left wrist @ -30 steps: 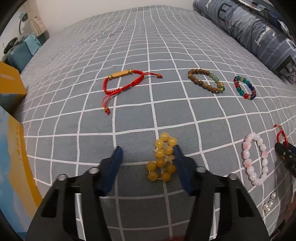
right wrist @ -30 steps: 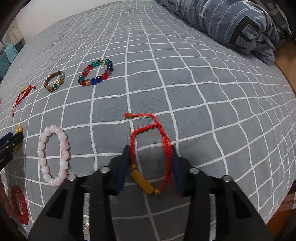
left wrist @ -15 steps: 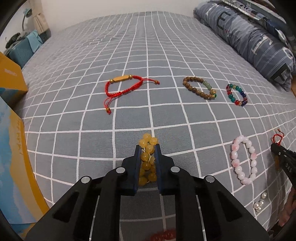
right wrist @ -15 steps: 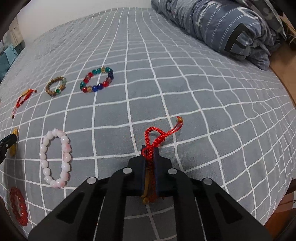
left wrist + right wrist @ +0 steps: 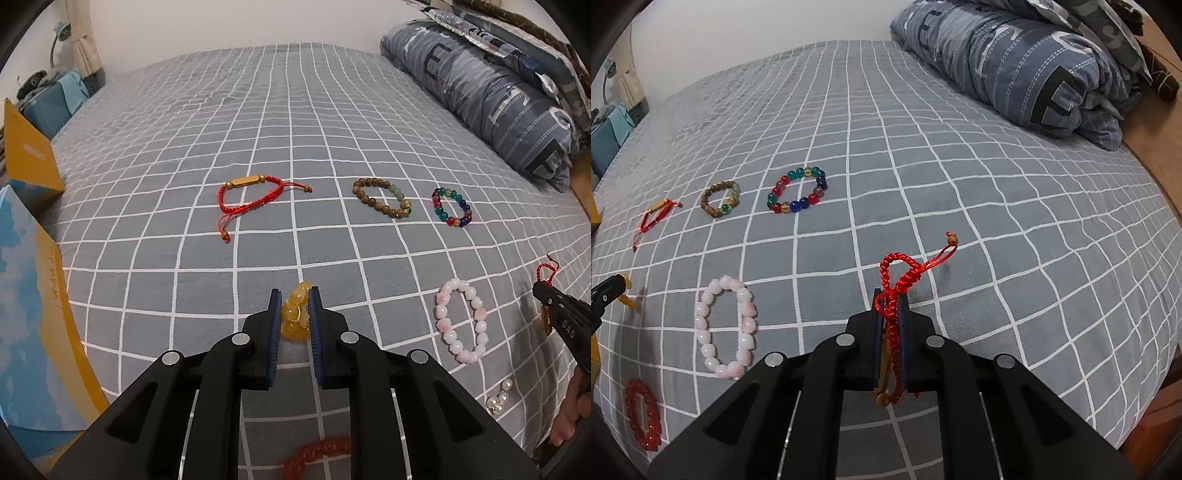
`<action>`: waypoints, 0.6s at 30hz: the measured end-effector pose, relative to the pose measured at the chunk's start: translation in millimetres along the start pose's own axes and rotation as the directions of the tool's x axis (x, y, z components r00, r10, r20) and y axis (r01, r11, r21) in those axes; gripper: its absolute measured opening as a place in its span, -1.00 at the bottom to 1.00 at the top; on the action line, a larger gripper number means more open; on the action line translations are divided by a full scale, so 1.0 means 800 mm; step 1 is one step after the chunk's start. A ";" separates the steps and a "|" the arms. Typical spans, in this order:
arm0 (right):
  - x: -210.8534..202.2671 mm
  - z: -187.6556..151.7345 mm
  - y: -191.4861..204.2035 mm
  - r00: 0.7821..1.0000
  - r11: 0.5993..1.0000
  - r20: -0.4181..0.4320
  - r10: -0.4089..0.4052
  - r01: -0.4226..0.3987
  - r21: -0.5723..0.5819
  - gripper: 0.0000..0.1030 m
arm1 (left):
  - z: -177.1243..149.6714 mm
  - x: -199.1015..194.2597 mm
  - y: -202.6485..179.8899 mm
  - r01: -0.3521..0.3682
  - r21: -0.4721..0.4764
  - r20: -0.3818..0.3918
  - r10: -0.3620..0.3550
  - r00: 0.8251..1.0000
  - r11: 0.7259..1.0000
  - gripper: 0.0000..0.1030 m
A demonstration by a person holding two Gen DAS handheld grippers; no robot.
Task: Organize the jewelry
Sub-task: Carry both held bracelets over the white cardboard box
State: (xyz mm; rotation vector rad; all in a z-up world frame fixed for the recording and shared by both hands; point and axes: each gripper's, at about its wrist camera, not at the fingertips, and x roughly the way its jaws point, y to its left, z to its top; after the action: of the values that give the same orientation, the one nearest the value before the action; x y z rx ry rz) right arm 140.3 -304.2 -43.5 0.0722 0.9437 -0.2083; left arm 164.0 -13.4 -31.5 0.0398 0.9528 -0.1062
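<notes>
Both sets of fingers have closed since earlier: left gripper (image 5: 295, 297) pinches yellow bead bracelet (image 5: 294, 314); right gripper (image 5: 891, 301) pinches red cord bracelet (image 5: 897, 280), both lifted off bed (image 5: 997, 221).

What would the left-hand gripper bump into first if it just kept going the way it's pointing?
Probably bare bedspread just beyond the yellow bead bracelet that the left gripper holds. The red cord bracelet lies farther up and leftward; depth is unclear.

Your left gripper (image 5: 294, 301) hides most of the yellow bead bracelet (image 5: 294, 314). Red bead bracelet (image 5: 317, 456) sits partly behind its body. Silver beads (image 5: 499, 400) too small to ID.
</notes>
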 end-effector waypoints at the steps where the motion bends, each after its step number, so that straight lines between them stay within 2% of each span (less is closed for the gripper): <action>1: -0.002 -0.001 0.001 1.000 1.000 0.001 0.003 -0.003 -0.003 -0.88 | 0.000 -0.004 0.000 -0.001 0.002 0.004 0.001 1.000 1.000 -0.73; 9: -0.026 -0.009 0.013 0.999 1.000 0.038 0.020 -0.019 -0.021 -0.87 | -0.009 -0.038 0.002 0.004 0.006 0.055 -0.004 0.998 1.000 -0.73; 18: -0.066 -0.012 0.039 0.994 0.998 0.107 0.037 -0.030 -0.061 -0.87 | -0.024 -0.073 0.012 -0.024 0.005 0.091 0.023 0.996 1.000 -0.73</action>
State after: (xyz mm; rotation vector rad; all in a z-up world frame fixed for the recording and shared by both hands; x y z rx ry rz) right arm 108.9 -264.3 -7.5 0.0220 0.8394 -0.1517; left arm 116.2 1.6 4.9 0.0509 0.8605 -0.0886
